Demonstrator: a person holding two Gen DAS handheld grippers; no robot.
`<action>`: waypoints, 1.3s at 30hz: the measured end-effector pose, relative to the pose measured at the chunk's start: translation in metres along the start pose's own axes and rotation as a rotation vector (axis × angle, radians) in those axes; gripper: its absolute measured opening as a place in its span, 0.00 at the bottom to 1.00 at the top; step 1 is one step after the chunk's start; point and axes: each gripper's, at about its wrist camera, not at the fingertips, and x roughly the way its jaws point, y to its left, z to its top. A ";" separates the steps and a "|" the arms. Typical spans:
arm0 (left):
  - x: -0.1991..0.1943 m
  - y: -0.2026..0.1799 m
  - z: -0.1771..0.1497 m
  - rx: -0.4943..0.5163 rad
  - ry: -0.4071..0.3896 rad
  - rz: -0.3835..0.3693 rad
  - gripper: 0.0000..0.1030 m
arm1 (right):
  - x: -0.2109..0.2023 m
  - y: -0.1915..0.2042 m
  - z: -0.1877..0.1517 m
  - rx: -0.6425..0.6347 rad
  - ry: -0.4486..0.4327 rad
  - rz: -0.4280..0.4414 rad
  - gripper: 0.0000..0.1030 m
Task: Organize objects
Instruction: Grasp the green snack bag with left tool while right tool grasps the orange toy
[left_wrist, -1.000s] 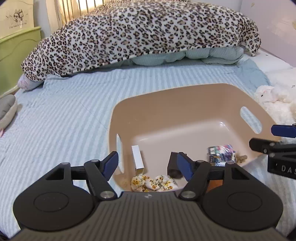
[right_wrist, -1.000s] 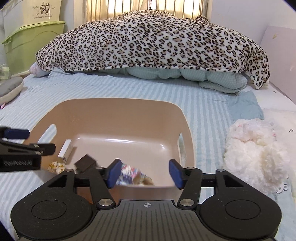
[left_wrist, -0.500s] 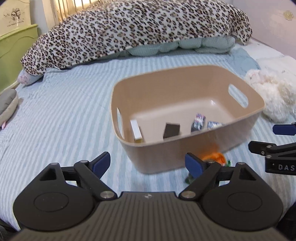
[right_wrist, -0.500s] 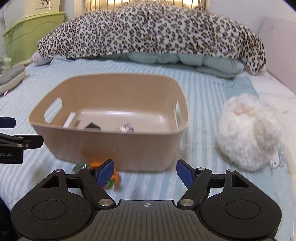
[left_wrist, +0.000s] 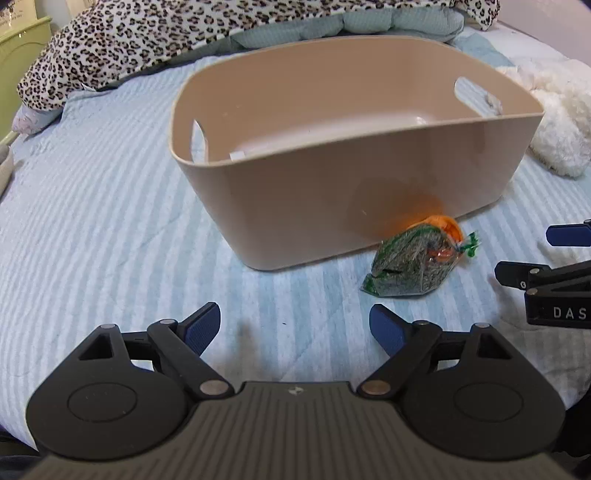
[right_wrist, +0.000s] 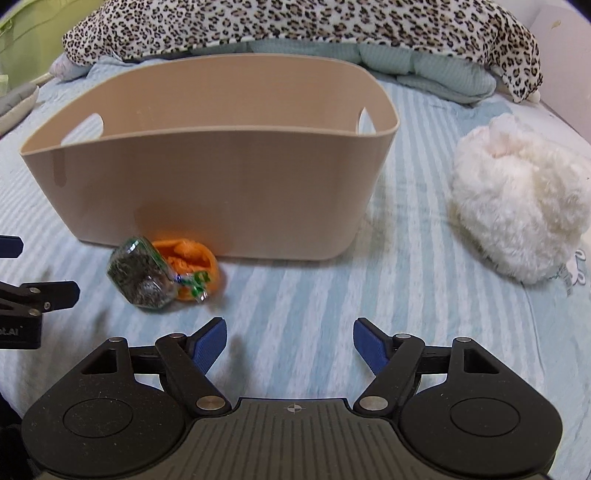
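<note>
Both grippers low over the bed (left_wrist: 92, 229), jaws spread wide, nothing held

Bag (left_wrist: 410, 266) of green-grey stuff with a twisted green end lies on the bed just outside the bin's (left_wrist: 369, 192) near wall, with an orange thing (left_wrist: 445, 225) behind it that touches or nearly touches the wall; in the right view the bag (right_wrist: 142, 277) overlaps the orange thing (right_wrist: 192, 258), contact likely but can't confirm

Key relation: from the left gripper (left_wrist: 295, 325) the bag is ahead and to the right; from the right gripper (right_wrist: 290, 341) it is ahead and to the left. So it sits between the two, roughly equally near, maybe slightly closer to the left one

Bag's long axis runs diagonally in the left view, fat end near-left, twisted end far-right toward the bin (right_wrist: 207, 177)

Judgement: next pick is this bag, then lift over the rim. Jaws should close across the short width; soft bag may squash or slip

White plush (right_wrist: 517, 214) lies to the right, well apart from the bag
</note>
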 end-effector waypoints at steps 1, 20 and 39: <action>0.002 -0.001 0.000 -0.001 0.002 -0.004 0.86 | 0.002 0.000 -0.002 -0.001 0.008 -0.001 0.76; 0.015 -0.021 0.033 -0.099 -0.042 -0.163 0.89 | 0.012 0.004 -0.008 -0.010 0.051 0.002 0.78; 0.016 0.017 0.014 -0.166 0.019 -0.142 0.35 | 0.016 -0.001 -0.002 0.042 0.043 0.070 0.79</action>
